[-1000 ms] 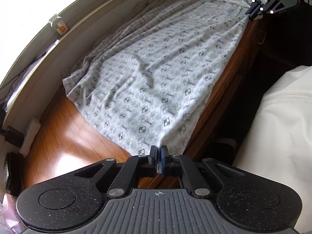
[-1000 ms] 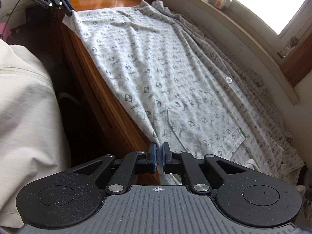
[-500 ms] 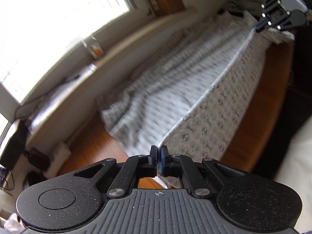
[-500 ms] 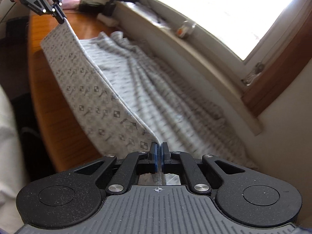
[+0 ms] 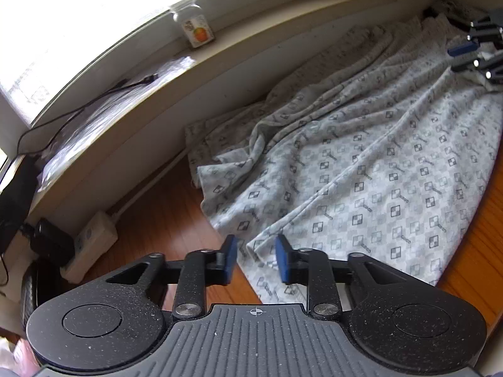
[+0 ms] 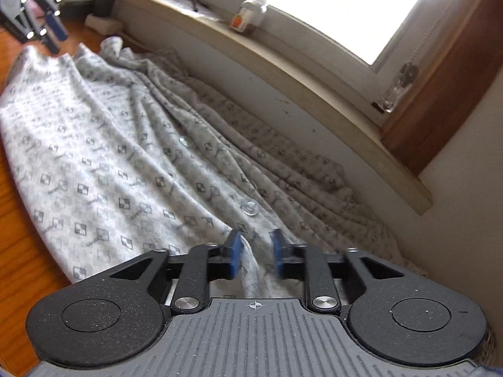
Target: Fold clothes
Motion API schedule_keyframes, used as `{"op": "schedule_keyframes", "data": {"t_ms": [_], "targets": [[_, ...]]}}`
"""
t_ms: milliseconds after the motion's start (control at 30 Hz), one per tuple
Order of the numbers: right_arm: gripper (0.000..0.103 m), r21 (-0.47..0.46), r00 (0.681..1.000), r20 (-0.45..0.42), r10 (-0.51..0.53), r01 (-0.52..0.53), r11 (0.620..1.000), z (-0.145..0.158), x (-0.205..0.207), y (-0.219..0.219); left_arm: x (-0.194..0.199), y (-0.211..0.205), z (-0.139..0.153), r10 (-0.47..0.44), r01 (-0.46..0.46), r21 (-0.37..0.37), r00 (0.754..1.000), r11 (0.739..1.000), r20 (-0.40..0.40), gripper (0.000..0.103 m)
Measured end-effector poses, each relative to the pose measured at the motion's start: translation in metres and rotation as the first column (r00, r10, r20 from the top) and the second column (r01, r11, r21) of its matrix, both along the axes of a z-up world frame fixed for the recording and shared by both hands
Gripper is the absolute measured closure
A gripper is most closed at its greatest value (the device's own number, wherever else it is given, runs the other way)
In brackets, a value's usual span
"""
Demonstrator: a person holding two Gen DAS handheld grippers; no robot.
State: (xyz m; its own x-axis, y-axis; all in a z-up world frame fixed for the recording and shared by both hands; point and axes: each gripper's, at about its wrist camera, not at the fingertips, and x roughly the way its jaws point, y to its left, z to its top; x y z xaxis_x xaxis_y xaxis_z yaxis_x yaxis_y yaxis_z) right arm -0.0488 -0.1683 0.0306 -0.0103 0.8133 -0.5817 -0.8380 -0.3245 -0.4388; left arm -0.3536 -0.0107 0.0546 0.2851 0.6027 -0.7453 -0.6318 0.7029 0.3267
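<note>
A grey-white patterned shirt (image 5: 377, 169) lies folded over on the wooden table (image 5: 151, 220), bunched against the wall under the window sill. My left gripper (image 5: 255, 259) is open, its blue pads either side of the shirt's near folded edge, not clamping it. My right gripper (image 6: 254, 256) is open too, with a ridge of the shirt (image 6: 132, 163) lying loose between its pads. The right gripper shows at the far right in the left wrist view (image 5: 471, 53); the left gripper shows at the top left in the right wrist view (image 6: 52, 36).
A small jar with an orange label (image 5: 195, 26) stands on the window sill (image 5: 251, 31). A cable and a plastic sheet (image 5: 103, 116) lie on the sill. A white power strip (image 5: 91, 245) and dark devices sit at the table's left end.
Both grippers carried the shirt's near edge up and over toward the window, laid it down on the rest of the shirt, and opened, letting the fabric go.
</note>
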Motion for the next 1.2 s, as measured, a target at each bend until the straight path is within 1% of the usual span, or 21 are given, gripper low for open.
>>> {"op": "schedule_keyframes", "data": {"t_ms": [33, 67, 133, 267, 300, 333, 400, 467, 533, 600, 667, 800, 867, 900, 967, 1000, 1067, 1133, 1200], "targets": [[0.064, 0.005, 1.000, -0.022, -0.013, 0.013, 1.000, 0.000, 0.000, -0.003, -0.006, -0.003, 0.003, 0.017, -0.017, 0.015, 1.000, 1.000, 0.024, 0.062], [0.063, 0.008, 0.999, -0.051, -0.016, 0.016, 1.000, -0.001, 0.000, -0.006, -0.013, -0.005, 0.007, 0.033, -0.035, 0.028, 0.998, 0.999, 0.050, 0.061], [0.063, -0.008, 0.992, -0.124, -0.008, 0.007, 1.000, -0.004, 0.000, -0.010, -0.026, -0.014, 0.013, 0.059, -0.062, 0.025, 0.992, 0.998, 0.113, 0.061], [0.059, -0.058, 0.977, -0.214, -0.006, -0.007, 0.998, -0.018, -0.003, -0.006, -0.048, -0.034, 0.018, 0.076, -0.072, -0.023, 0.962, 0.997, 0.262, 0.061], [0.059, -0.059, 0.974, -0.227, -0.011, -0.002, 0.998, -0.021, -0.002, -0.005, -0.051, -0.039, 0.017, 0.077, -0.069, -0.037, 0.954, 0.997, 0.288, 0.061], [0.056, -0.060, 0.968, -0.251, -0.018, 0.003, 0.998, -0.022, 0.001, -0.004, -0.054, -0.044, 0.014, 0.078, -0.067, -0.049, 0.948, 0.997, 0.309, 0.061], [0.055, -0.078, 0.952, -0.304, -0.035, 0.012, 0.997, -0.022, 0.008, -0.001, -0.059, -0.055, 0.009, 0.076, -0.053, -0.076, 0.936, 0.996, 0.345, 0.061], [0.052, -0.088, 0.936, -0.350, -0.046, 0.016, 0.996, -0.023, 0.016, 0.000, -0.060, -0.063, 0.001, 0.070, -0.039, -0.093, 0.931, 0.995, 0.359, 0.061], [0.051, -0.087, 0.916, -0.399, -0.050, 0.016, 0.996, -0.027, 0.024, -0.001, -0.059, -0.067, -0.006, 0.057, -0.017, -0.111, 0.929, 0.994, 0.366, 0.061], [0.050, -0.085, 0.907, -0.418, -0.045, 0.010, 0.996, -0.028, 0.028, 0.000, -0.056, -0.071, -0.014, 0.045, 0.003, -0.127, 0.927, 0.992, 0.372, 0.061], [0.049, -0.082, 0.899, -0.436, -0.040, 0.005, 0.997, -0.029, 0.031, 0.001, -0.050, -0.068, -0.021, 0.047, 0.002, -0.136, 0.932, 0.991, 0.359, 0.061], [0.049, -0.082, 0.900, -0.435, -0.042, 0.007, 0.997, -0.029, 0.029, 0.001, -0.042, -0.062, -0.031, 0.039, 0.023, -0.156, 0.924, 0.987, 0.381, 0.061], [0.049, -0.083, 0.899, -0.437, -0.043, 0.008, 0.997, -0.029, 0.029, 0.001, -0.038, -0.061, -0.034, 0.039, 0.017, -0.149, 0.928, 0.989, 0.369, 0.061], [0.049, -0.083, 0.898, -0.438, -0.043, 0.007, 0.997, -0.029, 0.029, 0.001, -0.037, -0.061, -0.036, 0.050, -0.002, -0.135, 0.934, 0.991, 0.354, 0.062], [0.049, -0.084, 0.897, -0.439, -0.042, 0.006, 0.996, -0.029, 0.030, 0.002, -0.037, -0.062, -0.038, 0.100, -0.075, -0.092, 0.947, 0.993, 0.305, 0.067], [0.049, -0.084, 0.897, -0.440, -0.042, 0.006, 0.996, -0.030, 0.030, 0.002, -0.039, -0.063, -0.036, 0.107, -0.088, -0.077, 0.951, 0.993, 0.292, 0.082], [0.049, -0.084, 0.897, -0.440, -0.043, 0.006, 0.996, -0.029, 0.030, 0.002, -0.048, -0.064, -0.028, 0.118, -0.103, -0.066, 0.952, 0.992, 0.282, 0.098], [0.049, -0.083, 0.898, -0.439, -0.042, 0.006, 0.997, -0.030, 0.030, 0.001, -0.059, -0.065, -0.020, 0.126, -0.115, -0.054, 0.950, 0.992, 0.284, 0.097], [0.049, -0.079, 0.901, -0.432, -0.041, 0.007, 0.997, -0.030, 0.029, 0.001, -0.061, -0.066, -0.019, 0.129, -0.118, -0.057, 0.947, 0.991, 0.294, 0.098]]}}
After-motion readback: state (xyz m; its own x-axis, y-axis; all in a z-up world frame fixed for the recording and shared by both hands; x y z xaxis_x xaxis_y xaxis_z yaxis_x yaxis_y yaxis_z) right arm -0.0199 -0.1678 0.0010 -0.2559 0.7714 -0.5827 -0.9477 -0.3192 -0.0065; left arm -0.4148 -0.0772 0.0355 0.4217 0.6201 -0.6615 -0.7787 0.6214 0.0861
